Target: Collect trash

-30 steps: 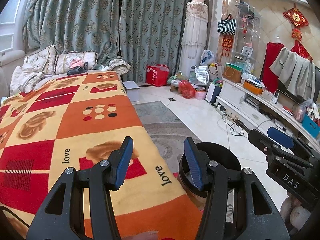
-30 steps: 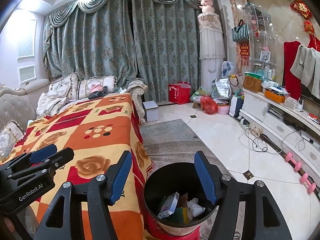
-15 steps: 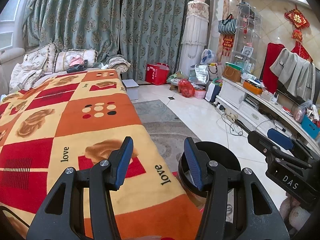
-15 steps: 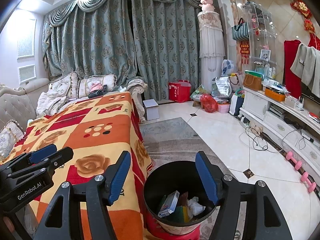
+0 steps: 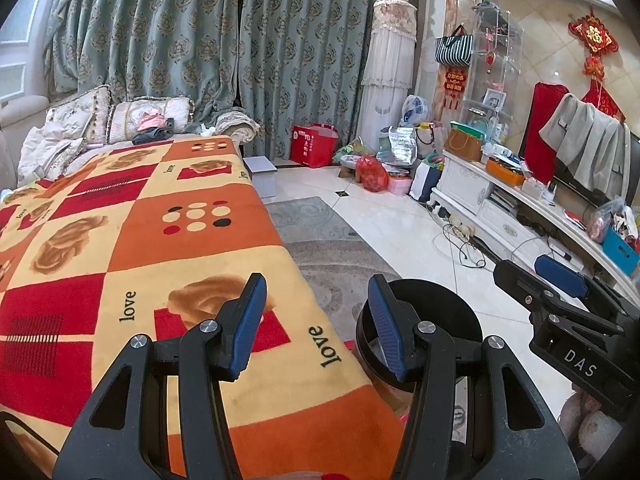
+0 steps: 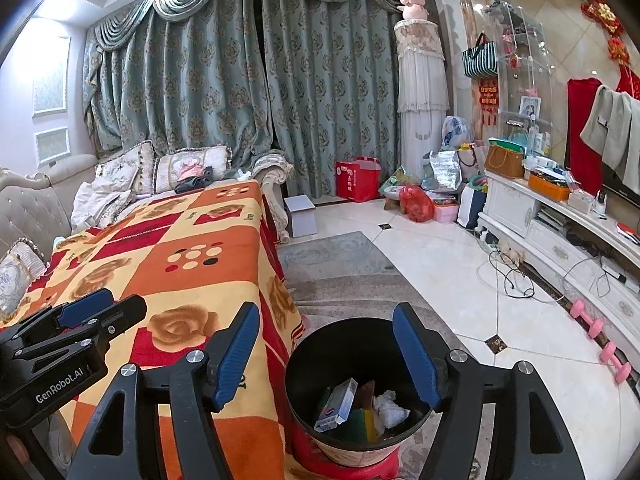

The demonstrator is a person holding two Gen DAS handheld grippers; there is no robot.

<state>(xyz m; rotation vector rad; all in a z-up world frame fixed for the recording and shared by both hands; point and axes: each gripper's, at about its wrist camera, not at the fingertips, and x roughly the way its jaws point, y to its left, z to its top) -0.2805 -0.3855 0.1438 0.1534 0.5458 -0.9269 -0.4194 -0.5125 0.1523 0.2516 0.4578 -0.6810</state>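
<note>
A black trash bin point(image 6: 320, 344) stands on the floor beside the table, on a red stool point(image 6: 352, 465). It holds a white and blue box point(image 6: 335, 405), crumpled white paper point(image 6: 390, 407) and a green and yellow item point(image 6: 362, 424). My right gripper point(image 6: 326, 354) is open and empty above the bin. My left gripper point(image 5: 316, 320) is open and empty over the table's near right corner, with the bin point(image 5: 440, 300) behind its right finger. Each gripper shows at the edge of the other's view.
The table is covered with an orange, red and yellow patterned blanket point(image 5: 160, 240). A sofa with cushions point(image 6: 120, 184) lies behind it. A grey rug point(image 6: 340, 264) and white tiled floor lie right, with a white TV cabinet point(image 6: 560, 240), pink dumbbells point(image 6: 600, 332), cables and bags.
Both grippers have drifted only slightly; the view has shifted a little. Jaws stay open and the bin's contents are unchanged.
</note>
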